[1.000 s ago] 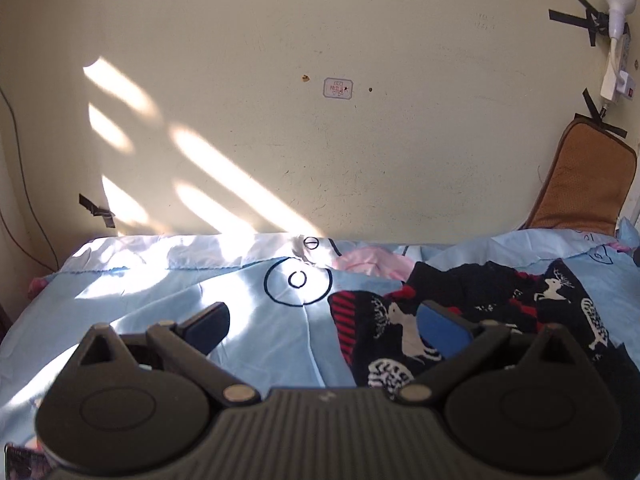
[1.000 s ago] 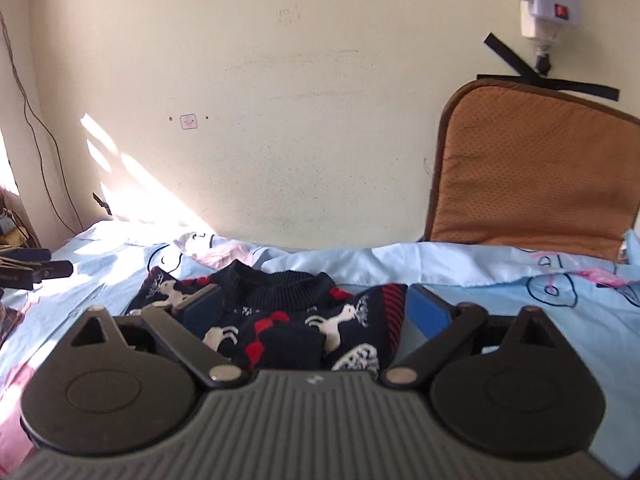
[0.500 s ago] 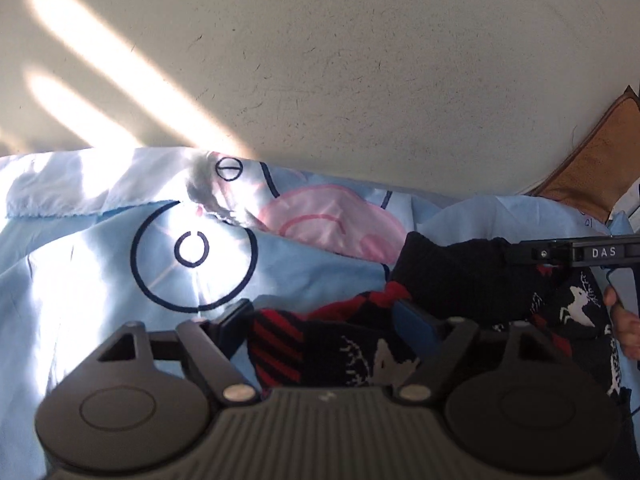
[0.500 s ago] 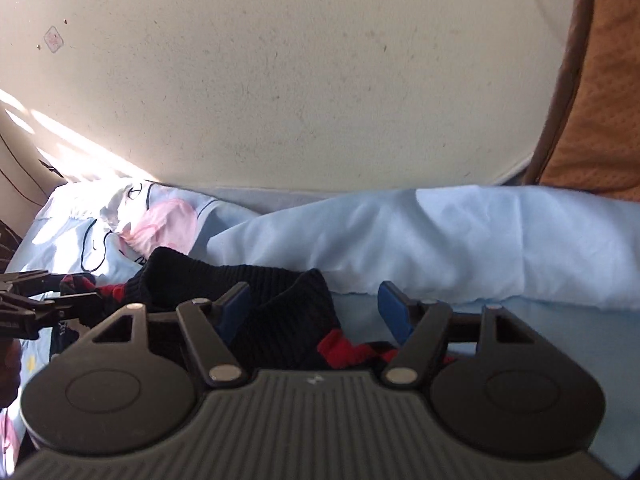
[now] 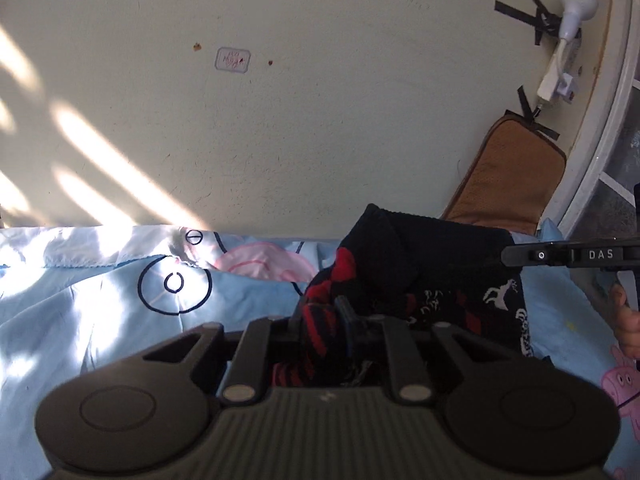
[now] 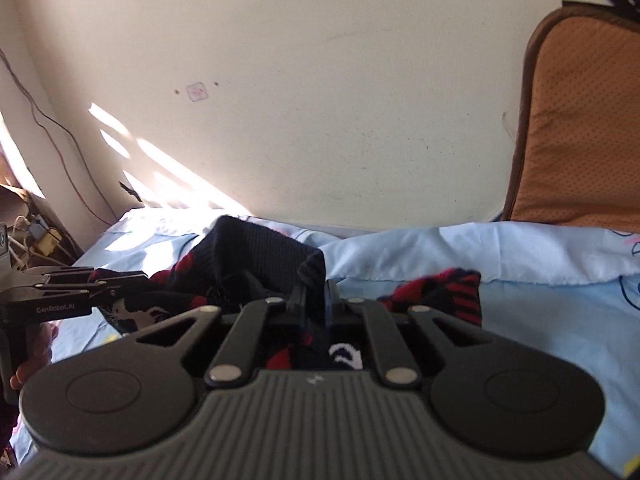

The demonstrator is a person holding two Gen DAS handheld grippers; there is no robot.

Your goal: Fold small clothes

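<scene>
A small dark navy knit sweater (image 5: 408,276) with red stripes and white reindeer is held up off the light blue bed sheet (image 5: 100,312). My left gripper (image 5: 325,320) is shut on its red-striped edge. My right gripper (image 6: 314,304) is shut on the dark ribbed edge of the same sweater (image 6: 256,256). The sweater hangs stretched between the two grippers. In the left wrist view the right gripper (image 5: 568,256) shows at the right edge. In the right wrist view the left gripper (image 6: 76,284) shows at the left.
A cream wall (image 5: 320,120) stands right behind the bed. A brown cushion (image 6: 580,128) leans on the wall at the right. A white lamp (image 5: 572,4) and plug are taped to the wall. Cables (image 6: 36,236) lie by the bed's left side.
Both grippers went from open around the sweater's edges to shut on them. They have lifted the sweater off the sheet and pulled back from the wall.
</scene>
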